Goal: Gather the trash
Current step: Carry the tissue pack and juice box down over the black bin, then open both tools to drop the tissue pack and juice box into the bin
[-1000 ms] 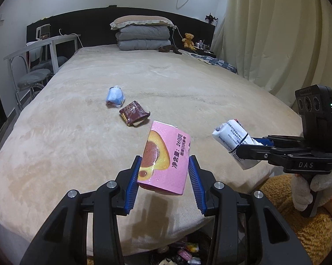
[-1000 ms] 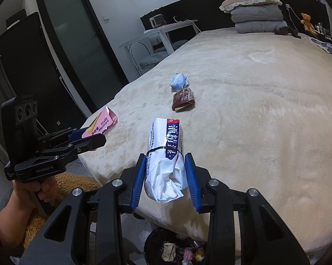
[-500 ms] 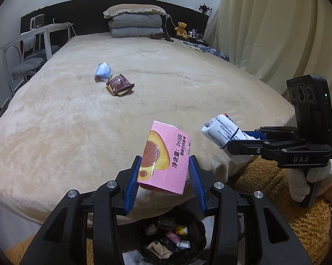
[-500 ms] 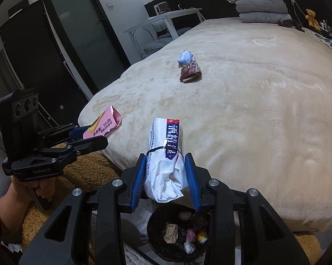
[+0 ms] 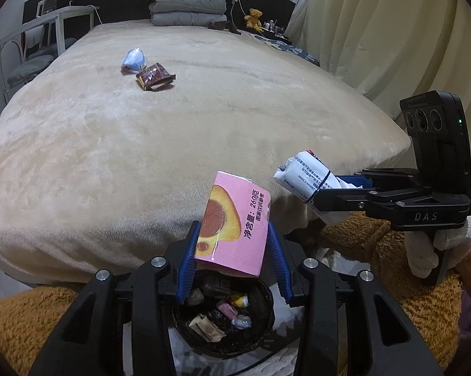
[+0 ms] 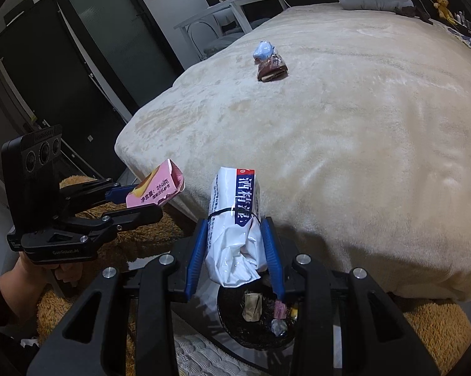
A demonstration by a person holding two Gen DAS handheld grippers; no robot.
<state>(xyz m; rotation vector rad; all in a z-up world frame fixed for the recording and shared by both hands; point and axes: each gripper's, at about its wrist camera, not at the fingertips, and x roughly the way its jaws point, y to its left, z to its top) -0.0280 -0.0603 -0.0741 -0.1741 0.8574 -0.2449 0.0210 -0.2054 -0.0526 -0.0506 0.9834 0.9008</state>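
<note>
Fingers [image 5: 201, 260] on my left clamp the pink snack carton [image 5: 235, 228]; right ones [image 6: 268, 244] clamp the white tied plastic packet [image 6: 235, 219]. Centre both over the black round bin [image 5: 260, 329] below before release.

Both views now tip down; black trash bin [image 5: 222, 319] fills lower centre under pink packet [image 5: 235, 228] and white packet [image 6: 235, 219].

Glossy pink wrapper [image 5: 235, 228] — plush bedspread [image 5: 141, 144]

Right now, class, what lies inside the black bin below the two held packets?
In the black bin: a crumpled brown paper, a pink wrapper, a yellow scrap and a clear wrapper. The pink packet and gripper arms cover the rest.
</note>
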